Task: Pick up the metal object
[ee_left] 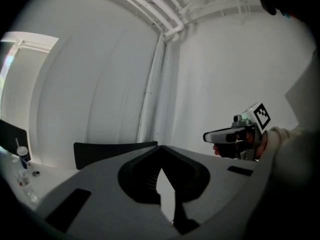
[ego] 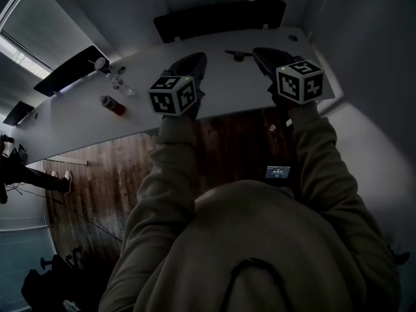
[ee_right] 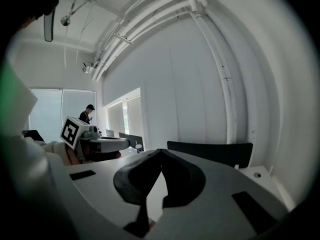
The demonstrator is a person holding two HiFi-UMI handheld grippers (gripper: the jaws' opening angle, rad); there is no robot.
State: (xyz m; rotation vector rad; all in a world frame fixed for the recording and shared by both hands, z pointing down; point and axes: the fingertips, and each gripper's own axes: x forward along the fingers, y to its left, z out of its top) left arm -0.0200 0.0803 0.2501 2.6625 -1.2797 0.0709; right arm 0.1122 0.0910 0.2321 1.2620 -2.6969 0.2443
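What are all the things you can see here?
table: one, white, ahead of the person
bottle: one, red, lying on the table's left part
metal object: one, dark, on the table between the two grippers
black panels: three, along the table's far edge
floor: wooden, brown, on the table's near side
other person: one, dark clothes, far off by the windows
left gripper: one, grey, shut, empty
right gripper: one, grey, shut, empty
hoodie: one, olive, on the person

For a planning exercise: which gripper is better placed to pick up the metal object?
Probably right: the metal object lies nearer the right gripper than the left gripper. Both are shut and empty.
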